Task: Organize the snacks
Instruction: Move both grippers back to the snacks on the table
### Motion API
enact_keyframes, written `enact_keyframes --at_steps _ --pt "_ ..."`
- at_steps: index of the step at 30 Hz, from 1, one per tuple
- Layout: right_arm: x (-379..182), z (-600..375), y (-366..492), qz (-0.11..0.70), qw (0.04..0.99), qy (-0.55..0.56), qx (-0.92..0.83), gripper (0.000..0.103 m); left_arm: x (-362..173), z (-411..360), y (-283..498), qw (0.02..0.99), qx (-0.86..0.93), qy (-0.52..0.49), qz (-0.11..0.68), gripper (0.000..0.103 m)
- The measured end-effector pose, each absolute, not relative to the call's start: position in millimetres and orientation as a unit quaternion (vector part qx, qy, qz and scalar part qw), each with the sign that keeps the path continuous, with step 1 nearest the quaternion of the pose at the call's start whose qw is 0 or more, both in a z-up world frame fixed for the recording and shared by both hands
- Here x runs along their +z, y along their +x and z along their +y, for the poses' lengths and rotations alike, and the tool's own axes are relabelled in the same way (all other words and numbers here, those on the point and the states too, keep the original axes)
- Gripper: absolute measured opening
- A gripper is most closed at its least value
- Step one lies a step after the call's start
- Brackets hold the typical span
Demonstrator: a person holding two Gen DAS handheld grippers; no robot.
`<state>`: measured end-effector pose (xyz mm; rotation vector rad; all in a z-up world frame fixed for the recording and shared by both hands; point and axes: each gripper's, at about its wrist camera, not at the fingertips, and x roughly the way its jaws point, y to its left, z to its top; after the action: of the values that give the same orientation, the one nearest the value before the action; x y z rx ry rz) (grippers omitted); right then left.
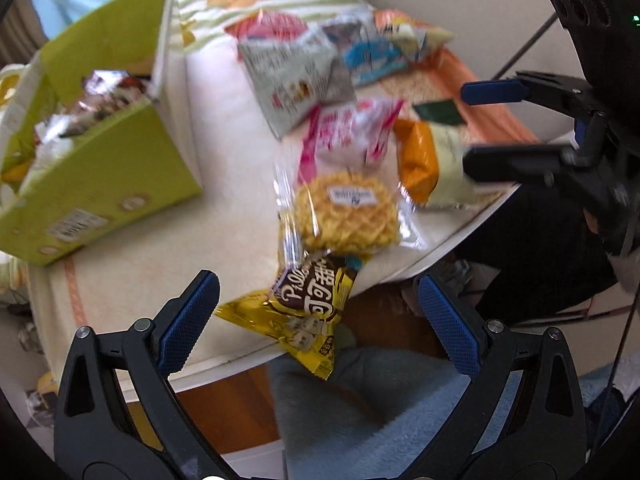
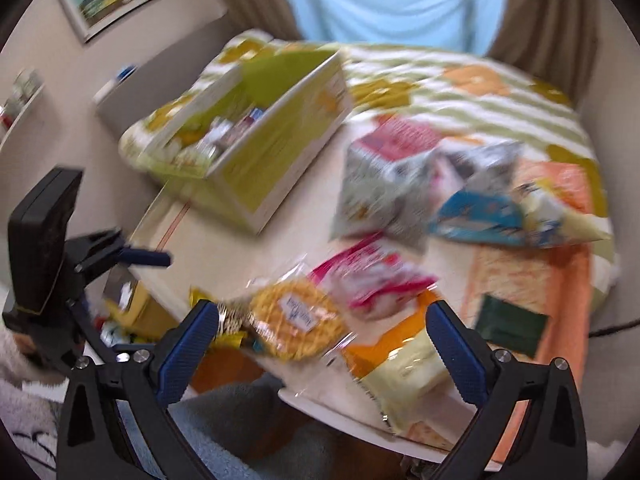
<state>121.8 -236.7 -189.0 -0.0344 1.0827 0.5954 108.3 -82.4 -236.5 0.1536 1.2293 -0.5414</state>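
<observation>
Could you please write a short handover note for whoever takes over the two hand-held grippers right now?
Left hand-held gripper: open, empty, nearest the yellow-brown cocoa packet overhanging the table edge.
Right hand-held gripper: open, empty, over the orange-and-cream bag near the wrapped waffle.
Green box stands at the far left of the table and already holds some packets.
Left: the pink-white packet, grey bag, blue bag and the rest are loose on the table.

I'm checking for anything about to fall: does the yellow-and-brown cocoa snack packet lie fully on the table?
No. The yellow-and-brown packet sticks out past the table edge, its lower corner hanging over the floor.
</observation>
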Motion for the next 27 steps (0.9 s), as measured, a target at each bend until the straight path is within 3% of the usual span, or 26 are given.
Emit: enact_keyframes --at_steps 7,11,13,17,27 --pt "-226 -212 118 0.514 0.772 -0.055 0.369 0.103 -274 -89 116 0.761 -0.274 0.098 0.580 0.099" --pt "-242 -200 119 0.515 0.755 -0.080 0.398 0.103 -291 -87 122 0.755 -0.279 0.107 0.584 0.084" --pt "-250 -195 122 0.519 0.745 -0.082 0.411 0.103 -297 -87 126 0.751 -0.283 0.106 0.587 0.082" --pt "-259 -188 126 0.525 0.730 -0.076 0.432 0.103 -311 -87 128 0.735 -0.297 0.094 0.602 0.061" --pt "-272 -166 140 0.536 0.708 -0.116 0.446 0.103 -311 -68 131 0.745 -0.268 0.082 0.605 0.053"
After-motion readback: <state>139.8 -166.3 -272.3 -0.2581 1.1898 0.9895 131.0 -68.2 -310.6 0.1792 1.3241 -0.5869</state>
